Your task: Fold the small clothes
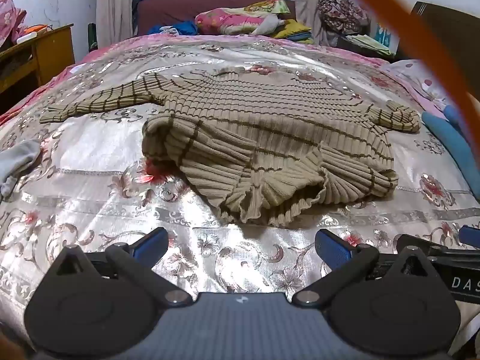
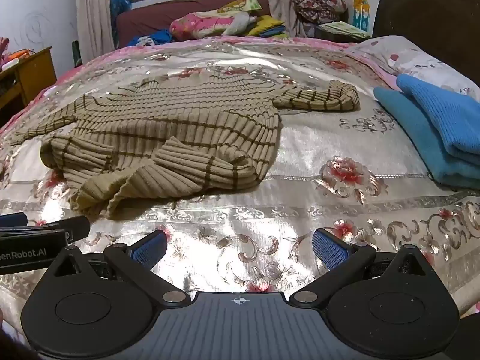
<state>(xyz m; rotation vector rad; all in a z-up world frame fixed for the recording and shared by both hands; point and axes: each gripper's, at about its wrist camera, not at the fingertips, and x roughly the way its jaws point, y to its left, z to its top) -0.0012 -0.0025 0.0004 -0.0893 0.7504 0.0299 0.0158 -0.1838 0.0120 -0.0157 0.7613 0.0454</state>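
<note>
A small tan ribbed sweater (image 1: 255, 126) with dark stripes lies face down on the bed, sleeves spread to both sides and its hem rumpled towards me. From the right wrist the same sweater (image 2: 168, 132) sits left of centre. My left gripper (image 1: 241, 247) hovers open just short of the hem, nothing between its blue pads (image 1: 151, 244). My right gripper (image 2: 240, 249) is open too, over bare bedspread to the right of the hem, with nothing in it. The left gripper's black body (image 2: 33, 240) shows at the left edge of the right wrist view.
The shiny floral bedspread (image 1: 99, 186) covers the whole bed. Folded blue knitwear (image 2: 438, 132) lies at the right, a grey garment (image 1: 18, 162) at the left edge. A wooden side table (image 1: 39, 54) stands left; pillows and piled clothes (image 1: 240, 18) lie beyond. An orange strap (image 1: 420, 39) crosses the upper right.
</note>
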